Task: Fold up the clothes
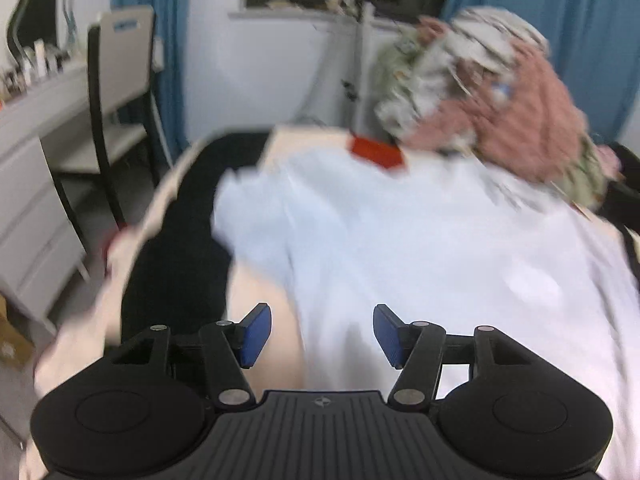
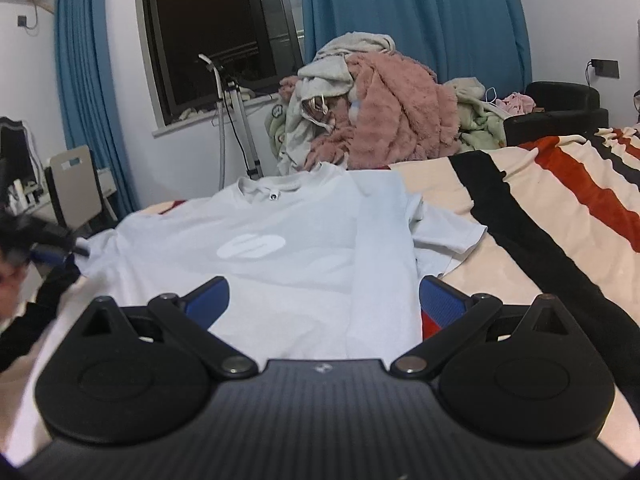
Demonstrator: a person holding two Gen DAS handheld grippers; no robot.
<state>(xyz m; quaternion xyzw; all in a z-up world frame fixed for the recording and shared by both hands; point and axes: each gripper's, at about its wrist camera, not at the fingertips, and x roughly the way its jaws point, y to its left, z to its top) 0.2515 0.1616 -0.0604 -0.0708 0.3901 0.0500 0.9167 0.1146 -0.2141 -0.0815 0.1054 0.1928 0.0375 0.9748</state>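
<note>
Here, white T-shirt [image 2: 280, 256] flat on striped bedspread [image 2: 560, 208], left gripper [image 1: 322, 336] and right gripper [image 2: 324, 300] both wide, empty

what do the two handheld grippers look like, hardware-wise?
Both match: the left gripper and right gripper have a matte black ribbed body with a small round logo, two round black side discs, black linkage arms with silver pivot pins, and blue textured fingers. No cables or sleeves visible.

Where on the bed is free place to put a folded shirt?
Free: striped blanket right of the white T-shirt, up to the black armchair. Crowded: behind the collar, where the clothes pile sits.
</note>
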